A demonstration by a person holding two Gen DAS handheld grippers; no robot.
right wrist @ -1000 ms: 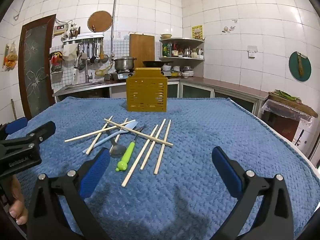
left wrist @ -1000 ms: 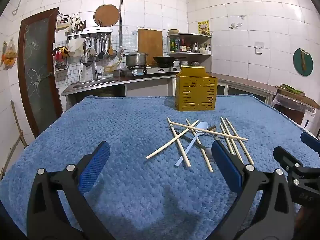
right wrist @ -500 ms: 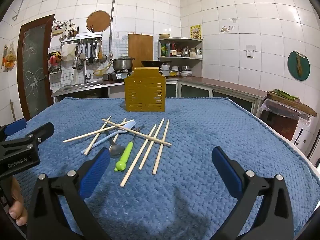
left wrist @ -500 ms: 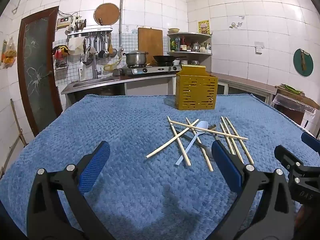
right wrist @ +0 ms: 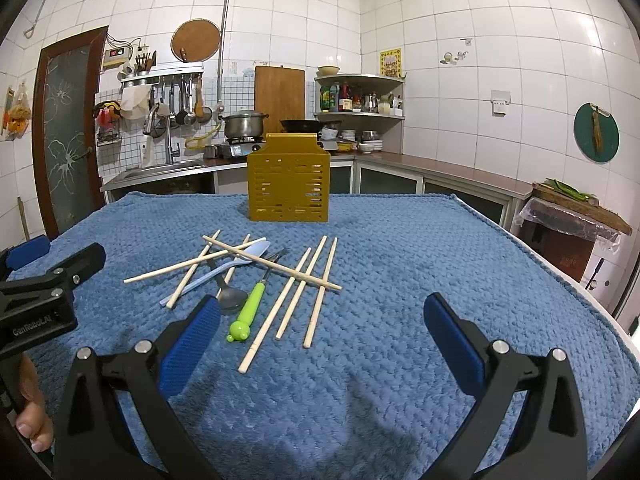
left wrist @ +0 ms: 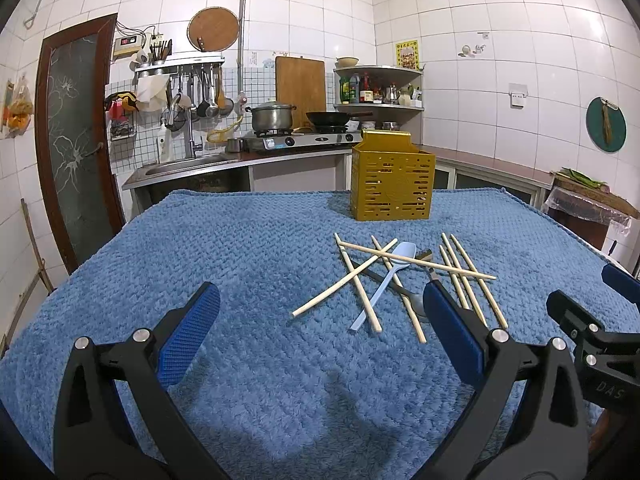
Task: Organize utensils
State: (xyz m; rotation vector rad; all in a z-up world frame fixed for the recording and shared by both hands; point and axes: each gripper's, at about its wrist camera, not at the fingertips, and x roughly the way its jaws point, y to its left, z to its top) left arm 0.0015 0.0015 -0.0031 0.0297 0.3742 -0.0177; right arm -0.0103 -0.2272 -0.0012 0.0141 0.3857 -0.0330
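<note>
A yellow slotted utensil holder point(left wrist: 391, 176) point(right wrist: 289, 178) stands upright at the far side of the blue towel. In front of it lies a loose pile: several wooden chopsticks point(left wrist: 416, 260) point(right wrist: 296, 298), a light blue plastic spoon point(left wrist: 384, 280) point(right wrist: 224, 268), a metal spoon point(right wrist: 231, 298) and a green-handled fork point(right wrist: 251, 309). My left gripper point(left wrist: 320, 328) is open and empty, hovering left of and short of the pile. My right gripper point(right wrist: 320, 332) is open and empty, just short of the chopsticks' near ends.
The blue towel point(left wrist: 240, 248) covers the whole table; its right edge point(right wrist: 560, 272) drops off to the floor. Behind the table are a sink counter, a stove with a pot point(left wrist: 272, 118) and a corner shelf. The other gripper shows at each view's side.
Both views have shifted only slightly, the right gripper edging a little closer to the pile. Nothing on the towel has moved.
</note>
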